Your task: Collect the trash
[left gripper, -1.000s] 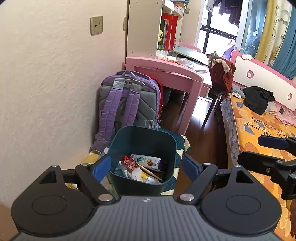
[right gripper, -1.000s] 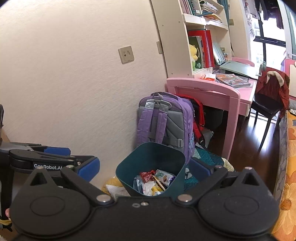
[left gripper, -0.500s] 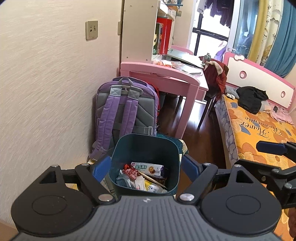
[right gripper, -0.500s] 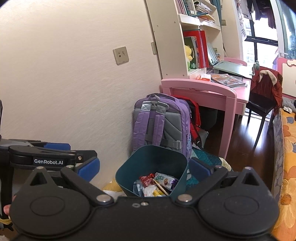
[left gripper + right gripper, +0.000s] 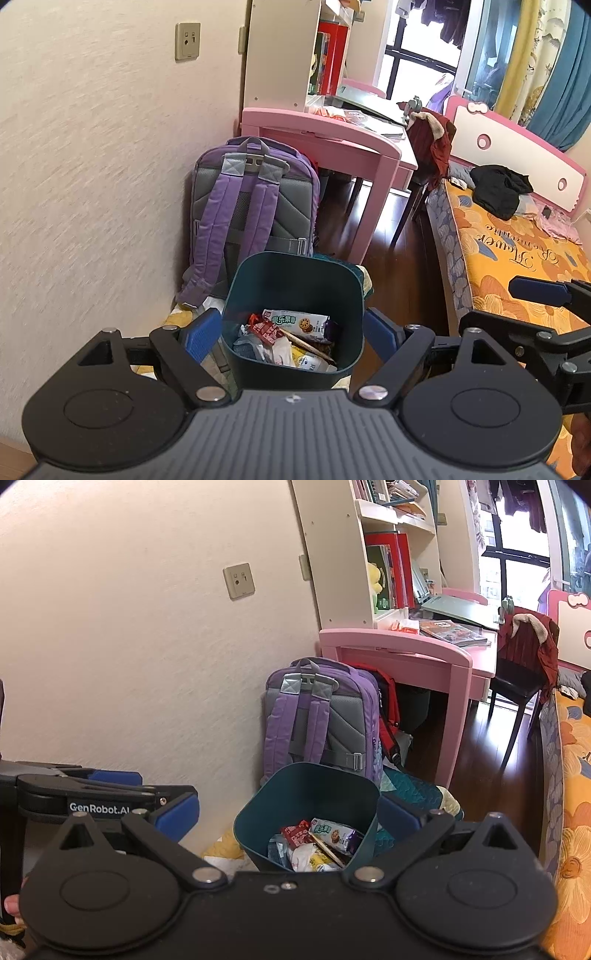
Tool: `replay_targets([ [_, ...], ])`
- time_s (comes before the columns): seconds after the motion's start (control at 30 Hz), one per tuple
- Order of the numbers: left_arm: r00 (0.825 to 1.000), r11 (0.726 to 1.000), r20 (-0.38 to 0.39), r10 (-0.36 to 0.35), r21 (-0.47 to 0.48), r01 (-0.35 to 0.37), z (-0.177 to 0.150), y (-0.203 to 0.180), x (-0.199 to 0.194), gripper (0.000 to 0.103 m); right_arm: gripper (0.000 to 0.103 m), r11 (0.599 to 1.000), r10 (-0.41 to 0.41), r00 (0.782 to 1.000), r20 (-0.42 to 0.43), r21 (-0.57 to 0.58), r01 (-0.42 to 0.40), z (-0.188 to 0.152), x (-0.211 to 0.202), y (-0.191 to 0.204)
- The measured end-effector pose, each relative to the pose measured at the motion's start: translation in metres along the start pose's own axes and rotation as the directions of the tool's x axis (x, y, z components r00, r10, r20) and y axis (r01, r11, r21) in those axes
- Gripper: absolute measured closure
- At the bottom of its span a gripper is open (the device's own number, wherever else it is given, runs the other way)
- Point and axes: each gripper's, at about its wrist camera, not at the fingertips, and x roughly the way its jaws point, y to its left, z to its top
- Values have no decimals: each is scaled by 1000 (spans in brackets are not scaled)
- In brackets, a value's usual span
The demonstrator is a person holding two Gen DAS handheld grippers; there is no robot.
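Note:
A dark teal trash bin (image 5: 295, 280) stands on a quilt on the floor in front of a purple backpack (image 5: 255, 206). It holds wrappers: a green-and-white biscuit packet (image 5: 297, 320), a red wrapper (image 5: 264, 328) and a wooden stick. My left gripper (image 5: 291, 332) is open, its blue pads framing the bin, which sits ahead of it. My right gripper (image 5: 286, 812) is open too, nothing between its pads, with the bin (image 5: 306, 797) ahead. Each gripper shows at the edge of the other's view: the right gripper (image 5: 532, 299), the left gripper (image 5: 147, 786).
A cream wall (image 5: 92, 166) runs along the left. Behind the backpack stand a pink desk (image 5: 325, 133), a bookshelf (image 5: 343, 554) and a chair with a red garment (image 5: 432, 147). A bed with an orange cover (image 5: 517, 251) lines the right. Dark wood floor (image 5: 402, 266) lies between.
Both grippers have drifted a little toward the bin, which looks slightly larger. Their jaws keep the same width. The trash in the bin has not shifted.

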Motion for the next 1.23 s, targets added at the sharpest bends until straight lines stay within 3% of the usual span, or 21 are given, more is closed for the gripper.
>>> replay_targets([
  [1.23,999,999,2,-38,18,38,-6,-2,-3,19,0,998,-26,998,-50,52,28,-6,6,-9],
])
